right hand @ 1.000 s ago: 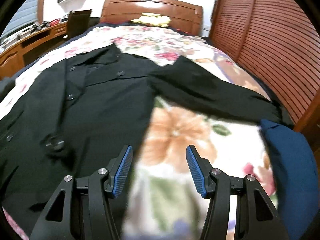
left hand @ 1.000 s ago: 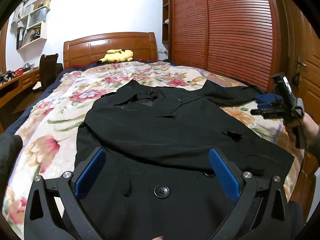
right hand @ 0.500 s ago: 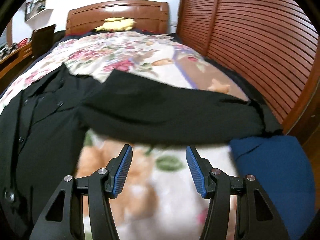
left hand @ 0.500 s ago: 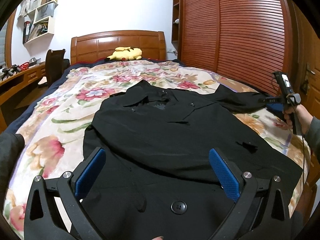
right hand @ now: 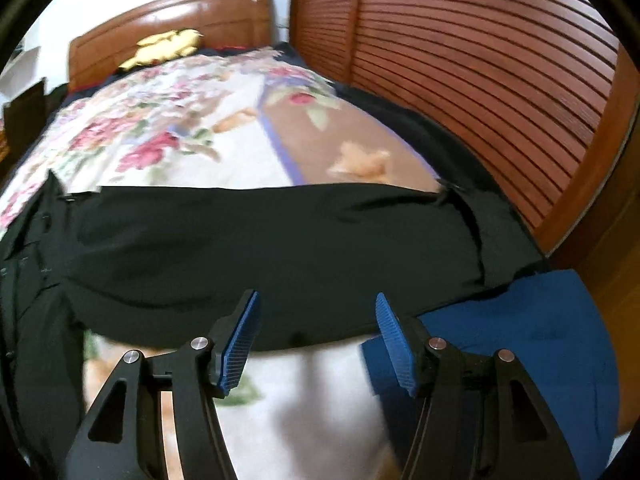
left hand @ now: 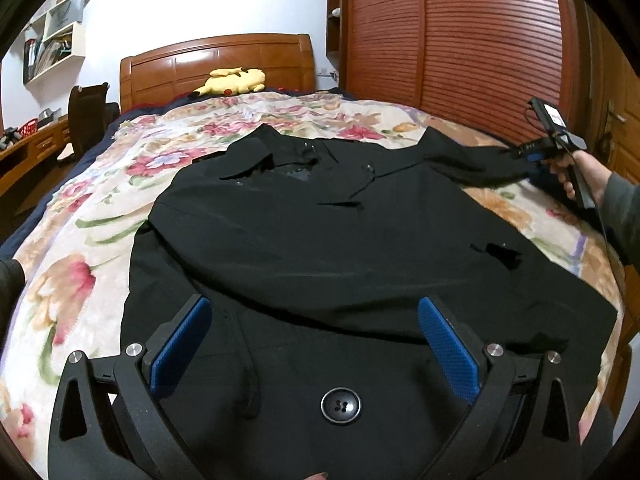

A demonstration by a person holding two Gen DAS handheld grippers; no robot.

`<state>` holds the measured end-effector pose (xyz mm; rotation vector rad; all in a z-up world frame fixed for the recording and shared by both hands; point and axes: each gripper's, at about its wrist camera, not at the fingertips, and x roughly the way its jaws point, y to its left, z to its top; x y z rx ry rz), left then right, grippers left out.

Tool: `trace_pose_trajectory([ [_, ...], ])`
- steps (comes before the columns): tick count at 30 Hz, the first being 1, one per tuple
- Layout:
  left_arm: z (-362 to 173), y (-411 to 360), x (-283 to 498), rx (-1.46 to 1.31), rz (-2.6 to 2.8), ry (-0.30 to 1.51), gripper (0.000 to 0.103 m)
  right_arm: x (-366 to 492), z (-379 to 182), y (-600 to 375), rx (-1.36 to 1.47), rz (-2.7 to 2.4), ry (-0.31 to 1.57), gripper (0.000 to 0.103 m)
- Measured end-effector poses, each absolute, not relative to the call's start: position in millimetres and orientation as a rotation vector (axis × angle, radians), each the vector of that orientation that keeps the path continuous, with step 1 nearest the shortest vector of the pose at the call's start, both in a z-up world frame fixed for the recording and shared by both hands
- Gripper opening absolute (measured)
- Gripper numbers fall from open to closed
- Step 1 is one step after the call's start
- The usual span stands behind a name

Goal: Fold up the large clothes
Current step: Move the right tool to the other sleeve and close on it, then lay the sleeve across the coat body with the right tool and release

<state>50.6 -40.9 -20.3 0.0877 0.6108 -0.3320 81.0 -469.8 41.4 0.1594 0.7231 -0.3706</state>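
A black coat (left hand: 340, 248) lies spread on the floral bed (left hand: 80, 248). The right gripper (right hand: 318, 340), jaws apart, hovers near the outstretched far-right sleeve (right hand: 280, 248), apparently about to grasp it; the left gripper (left hand: 316, 344) waits parted over the near hem.

Coat (left hand: 340, 240) on bed (left hand: 80, 248); plush toy (left hand: 234, 81) behind

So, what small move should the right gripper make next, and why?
Probably ease the right gripper forward and close on the black coat's sleeve. Its jaws are open and empty, the sleeve's near edge lies between the fingertips, outstretched and unfolded.
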Motion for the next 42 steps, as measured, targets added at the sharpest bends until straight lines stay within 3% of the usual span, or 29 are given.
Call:
trace_pose_trajectory([
  [19, -28.6, -45.8, 54.4, 0.11, -0.327, 0.649, 0.103, 149.3, -9.3, -476.1, 0.164, -0.393, 0.882, 0.061],
  [23, -29.6, -45.0, 55.7, 0.107, -0.326, 0.651, 0.103, 154.4, -14.5, -472.0, 0.126, -0.382, 0.894, 0.044],
  [25, -30.2, -44.7, 56.7, 0.106, -0.325, 0.653, 0.103, 152.5, -11.6, -472.4, 0.106, -0.376, 0.887, 0.016],
  [26, -30.4, -44.6, 56.7, 0.105, -0.325, 0.653, 0.103, 153.2, -11.8, -470.8, 0.097, -0.36, 0.886, 0.008],
  [42, -28.8, -42.1, 54.4, 0.09, -0.32, 0.642, 0.103, 126.3, 56.8, -406.6, -0.041, -0.24, 0.651, 0.004],
])
